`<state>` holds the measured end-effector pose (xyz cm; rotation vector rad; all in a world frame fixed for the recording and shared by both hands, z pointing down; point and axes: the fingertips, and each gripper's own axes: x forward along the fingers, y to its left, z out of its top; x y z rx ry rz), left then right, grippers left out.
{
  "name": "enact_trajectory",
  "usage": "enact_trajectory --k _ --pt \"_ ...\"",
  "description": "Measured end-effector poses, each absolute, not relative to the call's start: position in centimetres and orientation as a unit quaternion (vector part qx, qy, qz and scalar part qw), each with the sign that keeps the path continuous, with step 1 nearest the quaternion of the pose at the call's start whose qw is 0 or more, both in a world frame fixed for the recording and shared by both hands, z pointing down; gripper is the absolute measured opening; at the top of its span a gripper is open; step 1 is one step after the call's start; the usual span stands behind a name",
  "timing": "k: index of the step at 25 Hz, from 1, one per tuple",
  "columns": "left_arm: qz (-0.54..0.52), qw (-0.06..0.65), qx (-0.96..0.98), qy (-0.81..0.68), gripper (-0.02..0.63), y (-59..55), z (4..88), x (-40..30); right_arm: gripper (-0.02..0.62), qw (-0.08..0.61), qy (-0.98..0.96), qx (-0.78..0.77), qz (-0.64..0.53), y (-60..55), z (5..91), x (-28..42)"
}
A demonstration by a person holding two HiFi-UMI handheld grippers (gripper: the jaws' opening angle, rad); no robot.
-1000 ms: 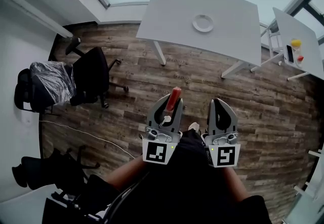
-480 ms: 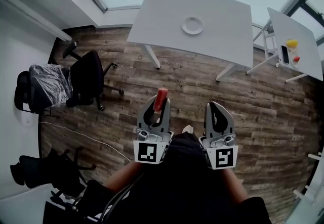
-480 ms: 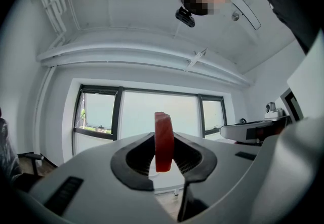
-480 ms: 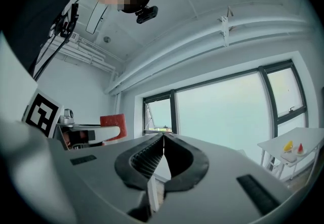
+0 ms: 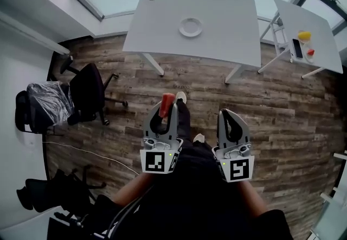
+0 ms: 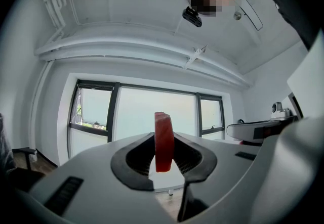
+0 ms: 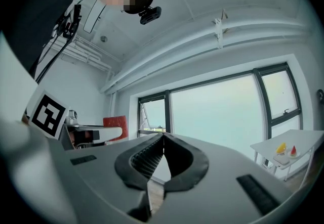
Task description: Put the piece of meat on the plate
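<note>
A red slab of meat stands upright between the jaws of my left gripper, which is shut on it; in the left gripper view the meat sticks up above the pads. My right gripper is beside it at the same height, its jaws shut with nothing in them, the tips meeting. The white plate lies on the grey table far ahead, well apart from both grippers. Both grippers are held level over the wooden floor.
A second white table with small yellow and red items stands at the right. Two black office chairs sit at the left by the window wall. A cable runs across the floor. The person's shoe shows ahead of the grippers.
Both grippers have moved forward toward the table with the plate, which now lies nearer and more central in the head view. The meat stays gripped in the left gripper. A foot has stepped forward.
</note>
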<state>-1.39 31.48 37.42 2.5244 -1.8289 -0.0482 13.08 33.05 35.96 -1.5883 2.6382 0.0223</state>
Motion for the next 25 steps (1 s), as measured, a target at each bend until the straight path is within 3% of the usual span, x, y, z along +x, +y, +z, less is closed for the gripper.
enact_trajectory --k 12,25 --pt "-0.029 0.016 0.827 -0.561 0.097 22.3 38.7 -0.7 0.005 0.006 0.842 -0.539 -0.005 25.7 37.8 13.7" --pt "-0.026 0.038 0.838 -0.544 0.097 7.1 38.3 -4.7 0.005 0.006 0.845 -0.534 -0.019 8.3 36.3 7.7"
